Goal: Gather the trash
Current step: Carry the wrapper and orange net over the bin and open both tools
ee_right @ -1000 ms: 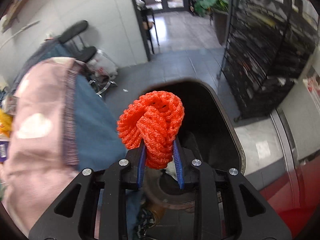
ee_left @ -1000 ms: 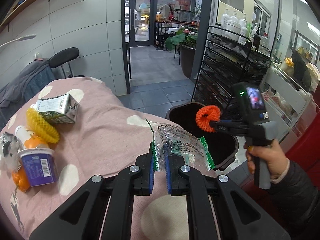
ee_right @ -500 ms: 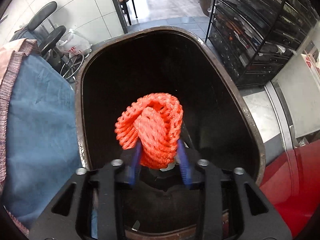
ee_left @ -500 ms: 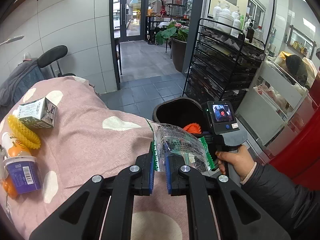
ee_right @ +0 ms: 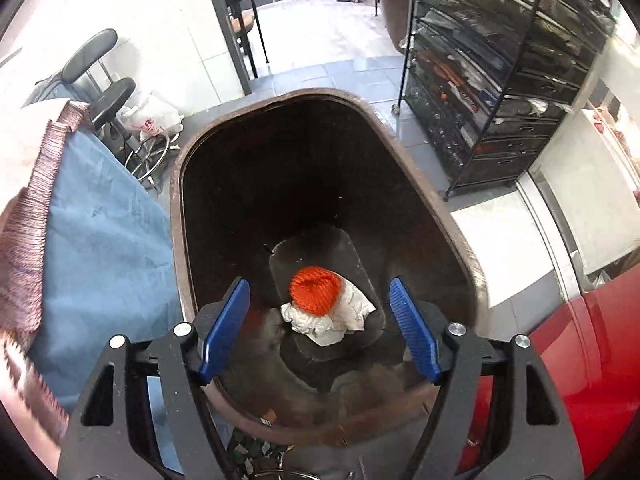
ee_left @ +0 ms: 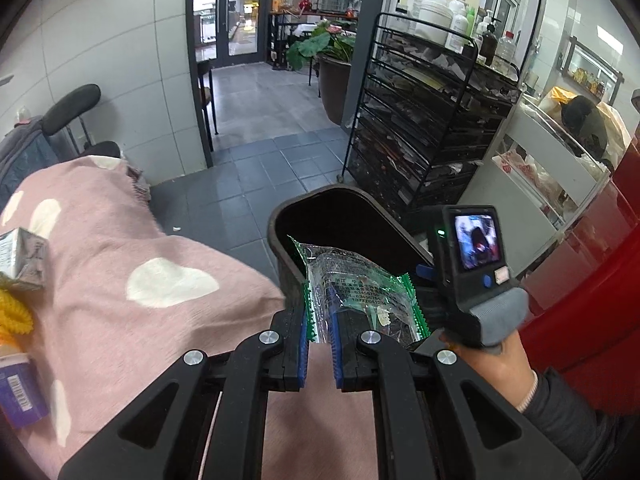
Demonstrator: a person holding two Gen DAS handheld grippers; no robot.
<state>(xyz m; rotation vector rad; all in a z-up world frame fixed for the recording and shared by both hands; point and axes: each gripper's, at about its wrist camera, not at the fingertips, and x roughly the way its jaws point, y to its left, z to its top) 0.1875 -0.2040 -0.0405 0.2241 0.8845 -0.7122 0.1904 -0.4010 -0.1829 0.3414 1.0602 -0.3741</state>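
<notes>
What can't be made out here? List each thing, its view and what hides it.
- Print on the clear wrapper, left wrist view: too small and crinkled.
- Purple cup and yellow net, left wrist view: cut off by the frame edge.
- What lies under the orange net and white tissue in the bin, right wrist view: covered, dark.

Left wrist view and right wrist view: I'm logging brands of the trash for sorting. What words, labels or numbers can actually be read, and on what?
No text can be read in full.
Clear wrapper in the left gripper: dark printed lines, too small to read.
Carton: print blurred.
Purple cup: barcode, digits unreadable.
White plastic bag on the floor: red lettering, too blurred to read.
Orange net and tissue in the bin: no text.
</notes>
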